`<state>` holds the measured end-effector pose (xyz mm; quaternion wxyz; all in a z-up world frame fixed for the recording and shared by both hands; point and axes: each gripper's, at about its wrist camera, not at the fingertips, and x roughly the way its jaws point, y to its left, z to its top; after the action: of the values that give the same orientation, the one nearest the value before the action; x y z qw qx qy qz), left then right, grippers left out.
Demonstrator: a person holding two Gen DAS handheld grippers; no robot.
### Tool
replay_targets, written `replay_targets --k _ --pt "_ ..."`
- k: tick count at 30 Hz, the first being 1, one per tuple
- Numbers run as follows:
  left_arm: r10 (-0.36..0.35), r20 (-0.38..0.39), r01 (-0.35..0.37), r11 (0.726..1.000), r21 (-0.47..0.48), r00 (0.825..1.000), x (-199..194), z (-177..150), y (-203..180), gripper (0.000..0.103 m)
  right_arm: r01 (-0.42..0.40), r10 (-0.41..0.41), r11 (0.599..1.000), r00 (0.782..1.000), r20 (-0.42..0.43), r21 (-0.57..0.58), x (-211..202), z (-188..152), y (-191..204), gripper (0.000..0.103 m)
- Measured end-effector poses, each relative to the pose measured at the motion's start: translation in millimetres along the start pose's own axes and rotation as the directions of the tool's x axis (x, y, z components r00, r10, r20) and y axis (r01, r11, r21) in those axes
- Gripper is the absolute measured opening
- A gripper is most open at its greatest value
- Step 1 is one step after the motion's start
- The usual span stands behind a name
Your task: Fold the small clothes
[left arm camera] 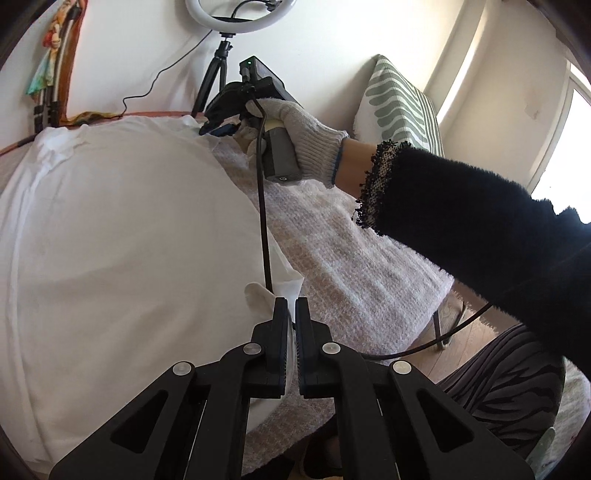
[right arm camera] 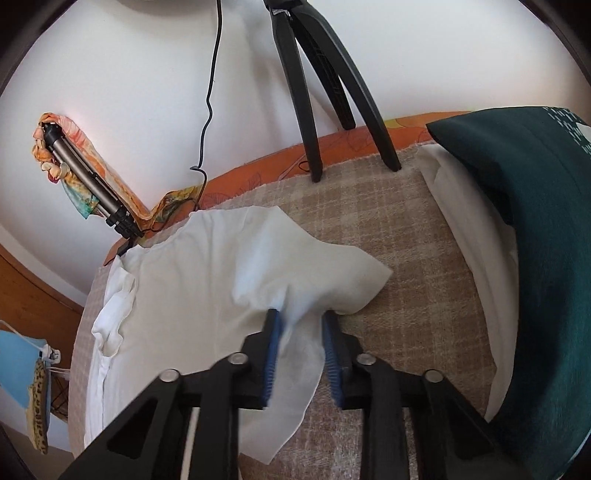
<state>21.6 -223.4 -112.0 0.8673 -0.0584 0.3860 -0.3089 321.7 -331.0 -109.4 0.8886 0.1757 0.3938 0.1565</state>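
Observation:
A white shirt [left arm camera: 129,221] lies spread on a beige checked blanket [left arm camera: 351,258]. My left gripper [left arm camera: 291,306] is shut on the shirt's near right edge, with a thin fold of white cloth pinched between its pads. Farther back, a gloved hand [left arm camera: 295,125] holds my right gripper [left arm camera: 218,127] at the shirt's far edge. In the right wrist view the right gripper [right arm camera: 301,321] has its blue pads apart, and a raised, blurred fold of the white shirt [right arm camera: 207,266] lies between them. The sleeve end reaches out to the right over the blanket [right arm camera: 424,240].
A black tripod [right arm camera: 314,92] stands on the blanket's far edge under a ring light [left arm camera: 240,14]. A teal pillow [right arm camera: 535,221] lies on white cloth [right arm camera: 472,221] at the right. A green striped pillow [left arm camera: 399,99] leans at the back. A black cable [left arm camera: 264,221] crosses the shirt.

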Motion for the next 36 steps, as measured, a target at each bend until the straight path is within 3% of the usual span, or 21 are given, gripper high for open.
replay_targets --k 6,10,13,16,18,19,20,29,36 --pt "-0.003 -0.004 0.003 1.000 -0.020 1.000 1 -5 10 0.003 0.032 -0.034 0.998 0.999 -0.029 -0.062 0 3 9 0.003" --pt "0.016 -0.009 -0.016 0.997 -0.072 1.000 2 -4 22 0.033 0.036 -0.040 0.994 0.999 -0.035 -0.102 -3 4 15 0.003" --pt "0.043 -0.023 -0.045 0.994 -0.103 0.999 9 0 30 0.050 0.029 -0.032 0.995 0.999 -0.034 -0.099 -2 4 16 0.003" --pt "-0.035 -0.036 0.030 0.990 -0.138 0.999 18 1 37 0.050 0.028 -0.032 0.995 0.999 -0.036 -0.098 -2 4 14 0.003" --pt "-0.040 -0.035 0.035 0.990 -0.138 0.999 23 2 37 0.040 0.023 -0.026 0.995 0.999 -0.037 -0.093 -2 4 12 0.003" --pt "-0.056 -0.038 0.049 0.987 -0.152 0.998 26 2 38 0.012 0.021 -0.025 0.995 0.999 -0.038 -0.093 -2 4 12 0.003" --pt "-0.066 -0.041 0.059 0.985 -0.162 0.997 28 3 39 0.004 0.019 -0.023 0.995 0.999 -0.038 -0.094 -2 3 11 0.003" --pt "-0.019 0.070 0.031 0.983 -0.179 0.997 -6 -4 34 0.003 0.022 -0.022 0.996 1.000 -0.006 -0.089 -9 13 20 0.001" --pt "0.043 0.141 -0.014 0.980 -0.197 0.989 -32 -11 41 0.003 0.018 -0.014 0.990 0.999 0.030 -0.140 -25 24 65 0.001"
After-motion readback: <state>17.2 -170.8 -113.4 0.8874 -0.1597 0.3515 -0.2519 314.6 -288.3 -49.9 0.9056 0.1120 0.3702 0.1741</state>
